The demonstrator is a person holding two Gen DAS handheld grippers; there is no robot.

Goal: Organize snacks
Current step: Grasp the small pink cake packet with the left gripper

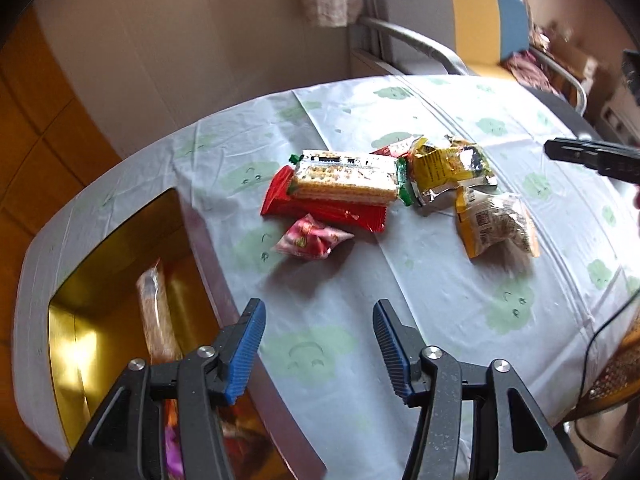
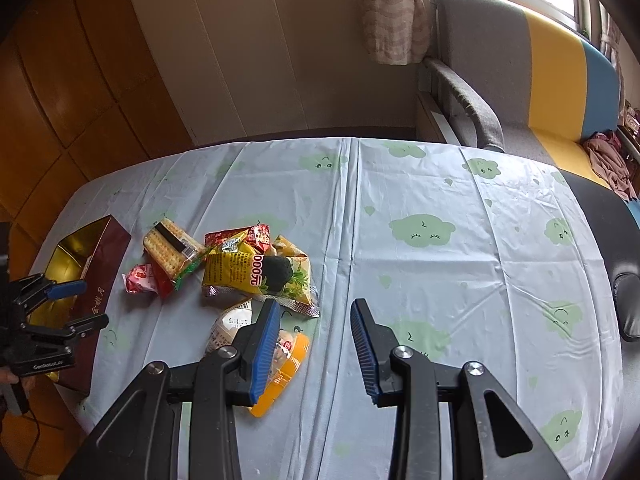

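Note:
A pile of snacks lies on the table: a cracker pack (image 1: 344, 178) (image 2: 172, 248) on a red packet (image 1: 320, 208), a small pink packet (image 1: 310, 236) (image 2: 140, 278), a yellow bag (image 1: 448, 170) (image 2: 256, 272) and an orange-edged bag (image 1: 496, 222) (image 2: 280, 364). A gold-lined box (image 1: 116, 280) (image 2: 80, 264) at the table's left holds some snacks. My left gripper (image 1: 318, 352) (image 2: 80, 304) is open and empty by the box. My right gripper (image 2: 314, 348) is open and empty, its left finger over the orange-edged bag.
The table (image 2: 440, 280) has a pale blue cloth with green clouds. An armchair (image 2: 520, 72) with grey, yellow and blue stripes stands behind it. A curtain (image 2: 392, 12) hangs at the wall. A black cable (image 1: 596, 360) runs off the right edge.

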